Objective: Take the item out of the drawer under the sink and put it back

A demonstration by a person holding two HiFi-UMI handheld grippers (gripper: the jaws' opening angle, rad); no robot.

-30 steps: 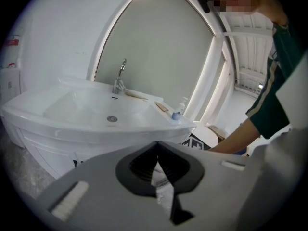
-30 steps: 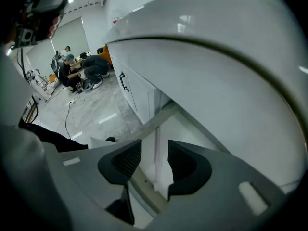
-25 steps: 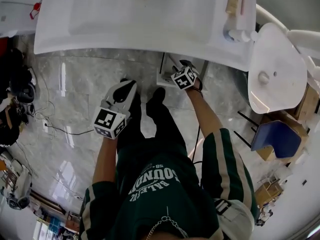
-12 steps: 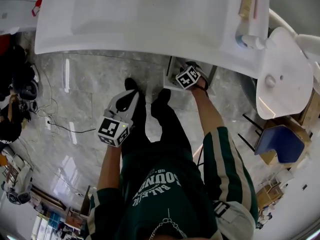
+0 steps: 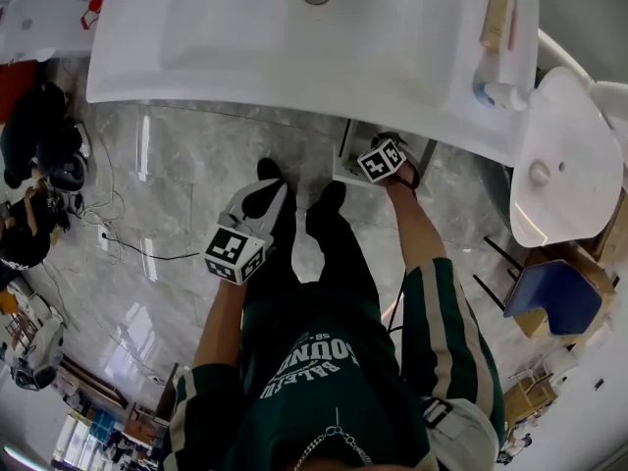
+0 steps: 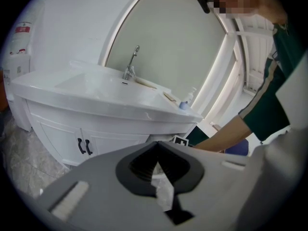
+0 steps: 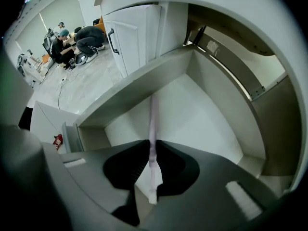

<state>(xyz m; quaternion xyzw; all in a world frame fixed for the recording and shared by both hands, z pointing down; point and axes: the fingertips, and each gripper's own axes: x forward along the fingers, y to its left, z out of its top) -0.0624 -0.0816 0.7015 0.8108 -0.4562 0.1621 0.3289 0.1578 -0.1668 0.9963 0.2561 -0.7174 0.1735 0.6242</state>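
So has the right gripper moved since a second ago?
Yes, the right gripper sank slightly into the drawer under the sink, jaws just closing on a pink stick.

Thin stick point(image 7: 153, 121), pale pink, long and straight, with a whiter end. Pinched by the right tool point(image 7: 153, 146), jaws just now closing in on both sides of it. Held nearly upright, far end pointing down into the drawer point(image 7: 207, 114). Hard to tell if touching the drawer's floor. Drawer white and boxy, with flat walls and a smooth floor. Pulled open, right under the sink point(image 5: 294, 37), below its right end.
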